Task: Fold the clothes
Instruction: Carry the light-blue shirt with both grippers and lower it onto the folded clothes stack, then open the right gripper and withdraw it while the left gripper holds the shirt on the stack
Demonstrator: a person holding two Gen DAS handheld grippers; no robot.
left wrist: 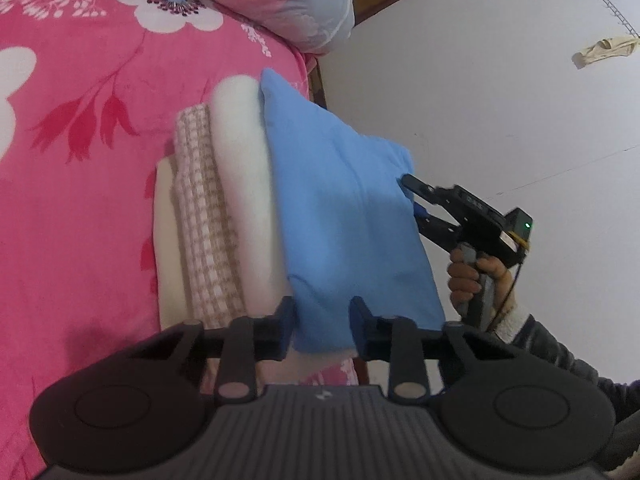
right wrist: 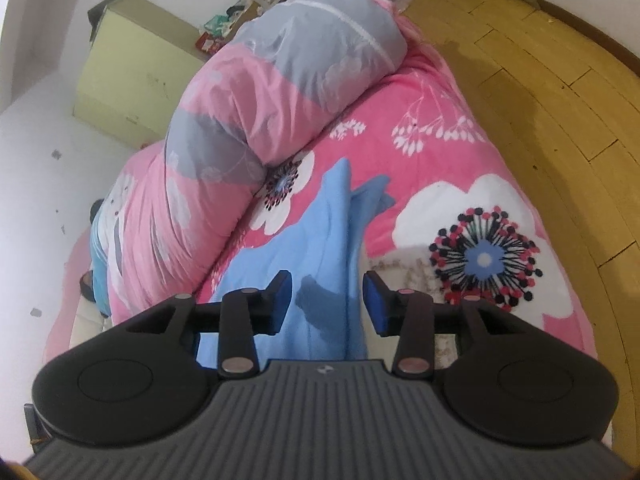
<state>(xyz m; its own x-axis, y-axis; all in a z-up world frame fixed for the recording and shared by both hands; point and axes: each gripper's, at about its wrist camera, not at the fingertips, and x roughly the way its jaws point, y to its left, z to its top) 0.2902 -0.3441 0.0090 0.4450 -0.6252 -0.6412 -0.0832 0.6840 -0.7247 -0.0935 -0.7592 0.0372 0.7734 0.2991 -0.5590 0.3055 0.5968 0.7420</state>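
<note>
Blue cloth (left wrist: pixel 344 216) lies atop folded clothes (left wrist: pixel 208 220) on the pink bed (left wrist: pixel 72 120), its near edge between the left gripper (left wrist: pixel 322 320) pads, which may not press it, while the right gripper (right wrist: pixel 326 304) stands open over it, holding nothing.

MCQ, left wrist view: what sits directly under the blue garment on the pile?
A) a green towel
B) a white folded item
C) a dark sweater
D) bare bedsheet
B: in the left wrist view the blue garment lies on top of a white folded item, with a checked cloth beneath that, all on the pink floral bedsheet.
</note>
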